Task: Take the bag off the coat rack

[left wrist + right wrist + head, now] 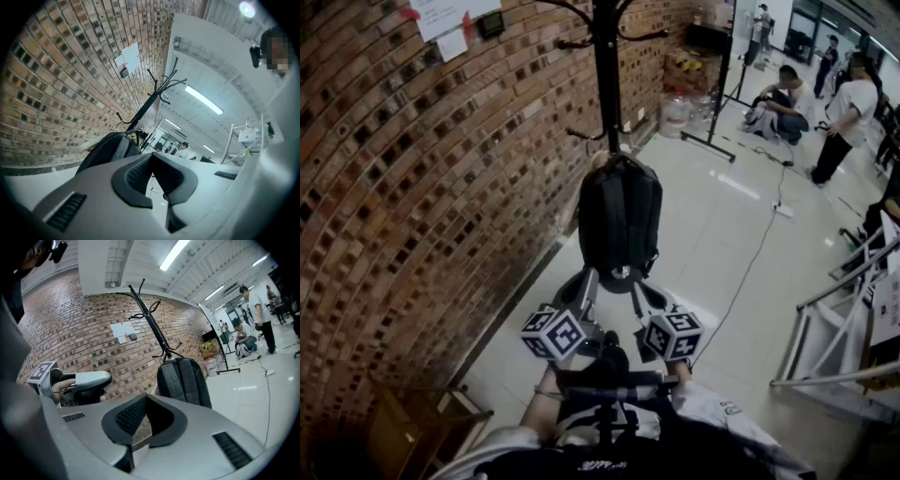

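Approach is the step in hand: the bag (620, 220) hangs on the coat rack (607, 84), a black backpack caught up near its top on one of the lower hooks and lying against the pole, beside the brick wall (403, 178). Nothing has hold of it yet.

Both grippers are held low and close together in front of the person, pointing at the lower end of the bag. In the head view the left gripper (586, 278) and the right gripper (640, 291) sit near the bag's bottom edge; from these views I cannot tell whether they touch it, though each gripper view shows the bag ahead of the fingers, not between them. The left gripper's fingers (136, 176) are pressed together with nothing held. The right gripper's fingers (129, 420) are likewise closed at the tips and empty, with only wall and floor showing through the hollow between the pads.

The next move, as I judge it, calls for raising at least one gripper towards the top of the bag, opening its fingers, closing them on the carry loop or a shoulder strap, then lifting upward so the loop clears the upturned hook before drawing the bag away. The second gripper could steady the body of the bag as it swings.
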`<state>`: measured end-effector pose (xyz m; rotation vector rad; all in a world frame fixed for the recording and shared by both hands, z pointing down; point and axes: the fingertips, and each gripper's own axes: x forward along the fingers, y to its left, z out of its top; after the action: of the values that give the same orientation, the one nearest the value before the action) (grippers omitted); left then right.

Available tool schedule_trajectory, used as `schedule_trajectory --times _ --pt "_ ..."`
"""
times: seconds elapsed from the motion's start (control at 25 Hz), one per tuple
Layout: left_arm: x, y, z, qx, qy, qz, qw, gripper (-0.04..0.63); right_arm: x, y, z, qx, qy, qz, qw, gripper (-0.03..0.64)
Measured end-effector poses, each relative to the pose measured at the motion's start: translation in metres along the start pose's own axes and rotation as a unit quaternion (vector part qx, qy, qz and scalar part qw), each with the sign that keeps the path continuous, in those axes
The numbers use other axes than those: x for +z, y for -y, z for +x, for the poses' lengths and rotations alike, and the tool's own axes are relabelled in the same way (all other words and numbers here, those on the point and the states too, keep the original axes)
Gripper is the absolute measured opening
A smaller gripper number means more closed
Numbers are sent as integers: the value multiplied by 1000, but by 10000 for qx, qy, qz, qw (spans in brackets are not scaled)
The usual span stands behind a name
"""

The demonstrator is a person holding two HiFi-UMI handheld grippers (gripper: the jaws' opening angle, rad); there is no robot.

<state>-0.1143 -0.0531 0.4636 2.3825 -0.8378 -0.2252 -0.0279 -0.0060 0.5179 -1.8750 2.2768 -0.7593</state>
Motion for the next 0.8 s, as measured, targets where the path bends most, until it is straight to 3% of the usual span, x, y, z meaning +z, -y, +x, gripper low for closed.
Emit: schedule_trajectory --times 0.28,0.48,0.64,0.8 --pt "19 -9 67 -473 179 -425 9978 9 26 41 31 -229 53 -39 9997 9" --pt "35 -22 119 -454 -6 -27 9990 9 52 72 56 -460 173 81 9988 9" --pt "41 -34 155 -617 -153 -218 9977 9 71 89 83 -563 147 59 9983 9" --pt "43 -33 188 -787 -295 -70 9964 10 89 105 104 -697 212 39 9973 9"
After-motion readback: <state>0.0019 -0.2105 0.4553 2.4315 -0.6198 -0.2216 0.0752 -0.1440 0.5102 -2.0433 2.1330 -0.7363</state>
